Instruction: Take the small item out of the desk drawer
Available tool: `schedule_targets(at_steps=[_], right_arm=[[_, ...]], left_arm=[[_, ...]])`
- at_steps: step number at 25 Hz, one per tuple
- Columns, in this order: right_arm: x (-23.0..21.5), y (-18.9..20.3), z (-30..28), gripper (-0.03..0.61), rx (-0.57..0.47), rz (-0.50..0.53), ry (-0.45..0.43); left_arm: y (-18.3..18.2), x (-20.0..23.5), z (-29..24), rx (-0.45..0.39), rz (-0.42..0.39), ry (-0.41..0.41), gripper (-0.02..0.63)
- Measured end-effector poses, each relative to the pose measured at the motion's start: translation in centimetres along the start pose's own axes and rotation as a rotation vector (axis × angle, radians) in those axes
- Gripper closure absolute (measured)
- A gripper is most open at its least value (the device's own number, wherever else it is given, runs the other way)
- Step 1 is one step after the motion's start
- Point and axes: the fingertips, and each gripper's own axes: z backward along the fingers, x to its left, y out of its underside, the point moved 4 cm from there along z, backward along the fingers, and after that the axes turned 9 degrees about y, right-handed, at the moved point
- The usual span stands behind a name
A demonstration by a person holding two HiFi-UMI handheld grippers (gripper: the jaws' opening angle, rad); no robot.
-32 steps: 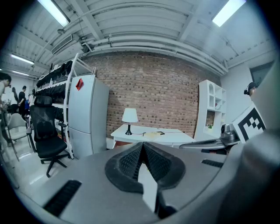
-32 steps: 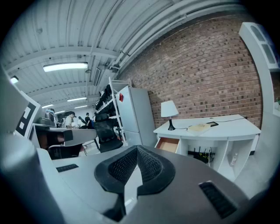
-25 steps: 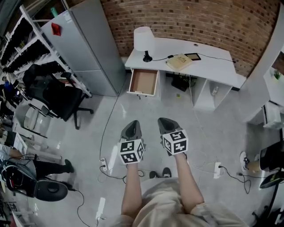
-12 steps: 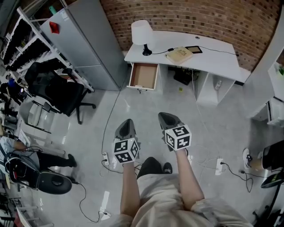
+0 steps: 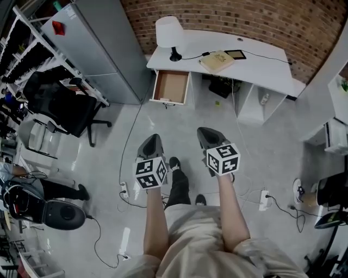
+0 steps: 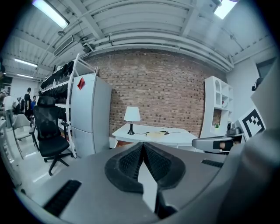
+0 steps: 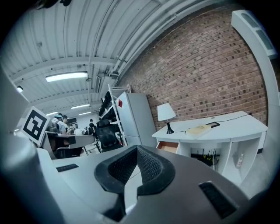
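A red brick wall (image 5: 244, 21) runs behind the white desk (image 5: 266, 73). On the desk's left end stands a white table lamp (image 5: 167, 30). Left of the desk is a tall grey cabinet (image 5: 103, 49), and further left a shelf rack (image 5: 24, 40) and a black office chair (image 5: 57, 106). In front of the desk the pale grey floor (image 5: 272, 146) is glossy, with a white power strip (image 5: 265, 199) lying on it. Above, long ceiling lights (image 6: 51, 12) are on

The left forearm (image 5: 154, 222) and right forearm (image 5: 230, 213) reach forward side by side, bare to the elbow. The left gripper (image 5: 153, 139) points ahead and slightly downward, its 2 jaws pressed together at the tips with nothing between them. The right gripper (image 5: 204, 132) is near it, apart and a little farther forward, with its jaws likewise closed and empty.
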Motion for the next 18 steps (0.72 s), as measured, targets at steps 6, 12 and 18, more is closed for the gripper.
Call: schedule_targets(at_steps=[6, 12, 18], right_arm=[[-0.5, -1.1, -4.6, 0.554, 0.012, -0.011, 0.0], [-0.4, -4.0, -10.6, 0.554, -0.006, -0.043, -0.025], [0.3, -8.0, -18.2, 0.554, -0.028, -0.096, -0.068]], left_arm=[[-1.6, 2.6, -4.7, 0.004, -0.018, 0.028, 0.597], [-5.2, 5.9, -9.8, -0.027, -0.044, 0.063, 0.597], [-7.9, 12.3, -15.2, 0.009, -0.075, 0.073, 0.597]])
